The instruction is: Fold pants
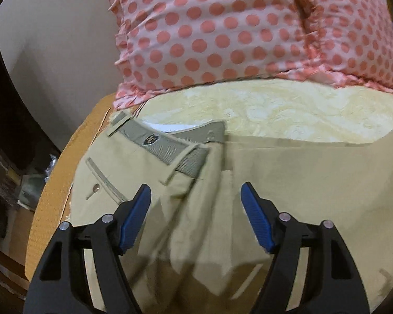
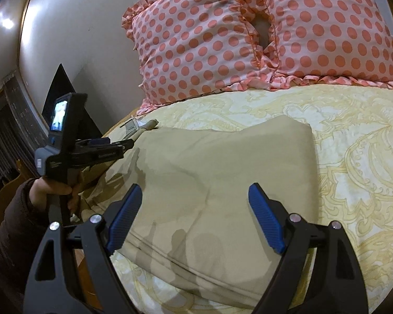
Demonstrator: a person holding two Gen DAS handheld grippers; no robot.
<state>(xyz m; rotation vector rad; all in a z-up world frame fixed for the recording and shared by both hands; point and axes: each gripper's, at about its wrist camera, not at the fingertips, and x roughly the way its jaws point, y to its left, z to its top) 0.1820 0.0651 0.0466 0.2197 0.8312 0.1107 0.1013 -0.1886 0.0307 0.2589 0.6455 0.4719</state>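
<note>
The khaki pants (image 2: 217, 183) lie folded on the bed's yellow patterned bedspread (image 2: 353, 144), below two pink polka-dot pillows (image 2: 262, 36). The left gripper (image 1: 195, 196) hovers over the waistband (image 1: 165, 144) end — jaws wide, holding nothing. The right gripper (image 2: 195, 196) hovers over the folded legs, jaws likewise wide.

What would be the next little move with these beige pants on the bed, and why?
Probably lower the left tongs onto the waistband and close on it, to fold that end over. Both tongs are open and hold nothing, the right tongs hover over the pants, which already lie folded on the bedspread.
</note>
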